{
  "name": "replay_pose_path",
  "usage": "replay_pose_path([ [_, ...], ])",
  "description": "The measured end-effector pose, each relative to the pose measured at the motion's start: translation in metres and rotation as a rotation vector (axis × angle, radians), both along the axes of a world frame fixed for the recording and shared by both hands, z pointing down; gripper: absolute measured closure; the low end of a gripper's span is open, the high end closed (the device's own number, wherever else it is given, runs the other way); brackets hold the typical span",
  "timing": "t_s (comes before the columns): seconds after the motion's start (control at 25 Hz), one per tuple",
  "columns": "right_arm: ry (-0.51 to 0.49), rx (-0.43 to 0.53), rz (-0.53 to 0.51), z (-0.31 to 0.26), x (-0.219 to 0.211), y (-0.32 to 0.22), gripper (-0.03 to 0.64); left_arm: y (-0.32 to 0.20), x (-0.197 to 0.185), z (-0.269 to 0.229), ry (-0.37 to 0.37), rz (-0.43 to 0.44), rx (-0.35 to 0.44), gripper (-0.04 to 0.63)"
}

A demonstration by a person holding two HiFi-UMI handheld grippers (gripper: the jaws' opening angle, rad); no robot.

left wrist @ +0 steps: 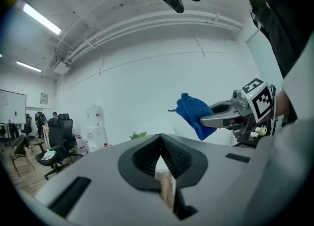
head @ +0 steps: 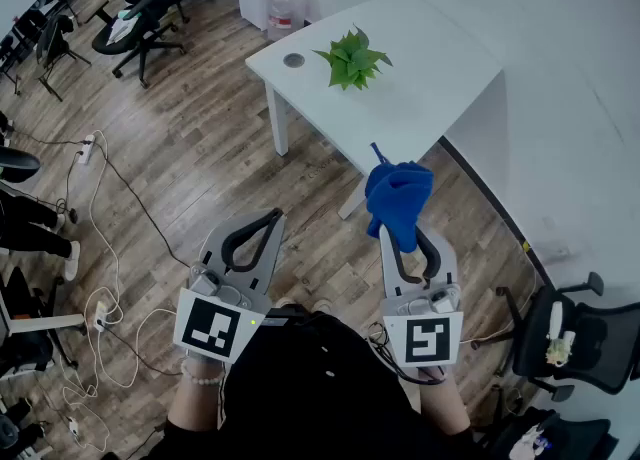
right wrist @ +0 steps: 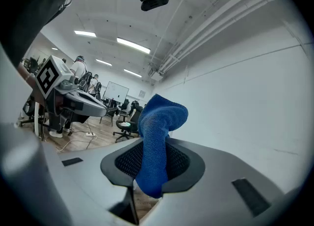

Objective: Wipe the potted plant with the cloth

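A small green potted plant (head: 351, 60) stands on a white table (head: 430, 78) ahead of me; its leaves (left wrist: 139, 134) peek over the left gripper's body in the left gripper view. My right gripper (head: 388, 230) is shut on a blue cloth (head: 398, 198), which bunches up above its tips; the same cloth (right wrist: 156, 141) hangs between its jaws in the right gripper view. My left gripper (head: 272, 216) is shut with nothing in it. Both are held over the wooden floor, well short of the table. From the left gripper view, the cloth (left wrist: 195, 114) and the right gripper (left wrist: 206, 120) show at the right.
Office chairs (head: 150, 3) and a water bottle (head: 284, 6) stand at the far left of the table. Cables and a power strip (head: 87, 149) lie on the floor at left. Another chair (head: 575, 333) sits at the right, by a white wall (head: 570, 98).
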State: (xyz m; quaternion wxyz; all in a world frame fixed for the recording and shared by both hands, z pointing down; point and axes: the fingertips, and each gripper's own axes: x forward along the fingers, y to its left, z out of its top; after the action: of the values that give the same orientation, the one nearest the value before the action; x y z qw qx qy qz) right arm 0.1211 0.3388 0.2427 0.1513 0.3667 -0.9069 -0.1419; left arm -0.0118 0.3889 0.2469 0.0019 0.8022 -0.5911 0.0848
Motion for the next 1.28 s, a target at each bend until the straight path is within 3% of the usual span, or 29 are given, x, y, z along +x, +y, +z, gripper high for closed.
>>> replay_pose_path([
  [0.48, 0.0, -0.019, 0.036, 0.004, 0.01, 0.003, 0.495, 0.003, 0.001, 0.003, -0.01, 0.016, 0.002, 0.581],
  [0.92, -0.035, -0.051, 0.04, 0.005, -0.008, 0.012, 0.494, 0.014, -0.024, 0.004, -0.004, -0.005, 0.011, 0.581],
  [1.28, -0.043, -0.056, 0.102, 0.006, -0.02, 0.022, 0.494, 0.025, -0.037, 0.004, -0.023, 0.034, 0.023, 0.581],
])
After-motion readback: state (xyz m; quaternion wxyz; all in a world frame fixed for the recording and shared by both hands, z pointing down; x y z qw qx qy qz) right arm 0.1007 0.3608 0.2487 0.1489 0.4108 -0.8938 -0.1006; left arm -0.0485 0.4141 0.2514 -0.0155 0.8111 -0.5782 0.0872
